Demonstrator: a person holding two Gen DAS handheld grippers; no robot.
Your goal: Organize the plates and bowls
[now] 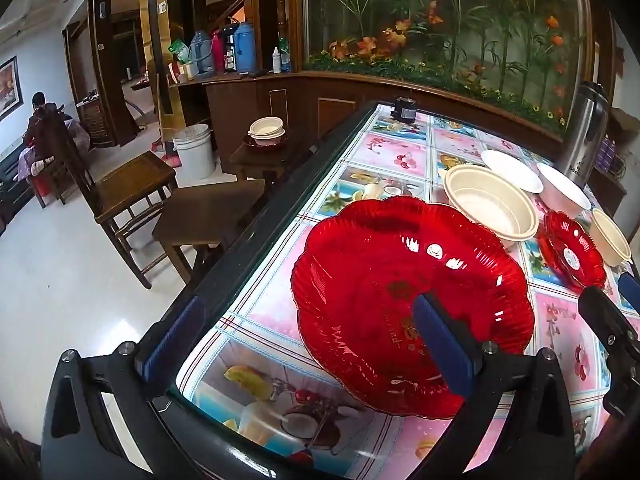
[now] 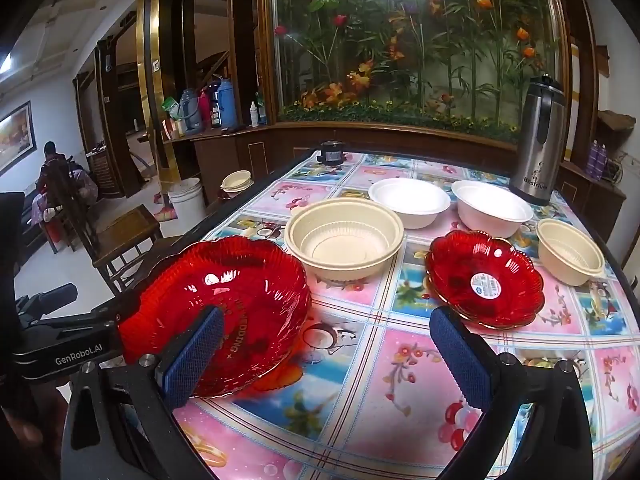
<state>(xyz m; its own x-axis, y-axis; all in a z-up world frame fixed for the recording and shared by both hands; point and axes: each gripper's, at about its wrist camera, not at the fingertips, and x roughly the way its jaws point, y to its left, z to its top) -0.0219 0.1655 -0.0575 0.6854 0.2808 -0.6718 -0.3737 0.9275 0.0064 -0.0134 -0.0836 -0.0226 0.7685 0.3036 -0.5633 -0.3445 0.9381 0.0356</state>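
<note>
We see a table [image 2: 360, 400] covered with a bright cloth of fruit and flower squares, and on it the plates and bowls to be sorted. At the near left lies the large red plate [image 2: 224, 312], scalloped at its rim and close to the table's left edge. The left gripper [image 1: 308, 340] hangs over that corner with its jaws spread wide; one blue pad shows over the plate and the other out beyond the table's edge, and nothing is pinched between them. The right gripper [image 2: 326, 354] also stands spread wide, holding nothing, with bare cloth between its fingers; its left pad shows in front of the large red plate's near rim. To the right, near the middle, sits the small red plate [image 2: 484, 280] with a round sticker in its well. Behind the large red plate is the wide cream bowl [image 2: 344, 240], and at the right edge, just beside the small red plate, a small cream bowl [image 2: 570, 256]. Farther back two white bowls [image 2: 408, 200] stand side by side, near a steel flask [image 2: 538, 136] at the far right. Off the table to the left, stacked bowls [image 1: 267, 130] rest on a low stand.
</note>
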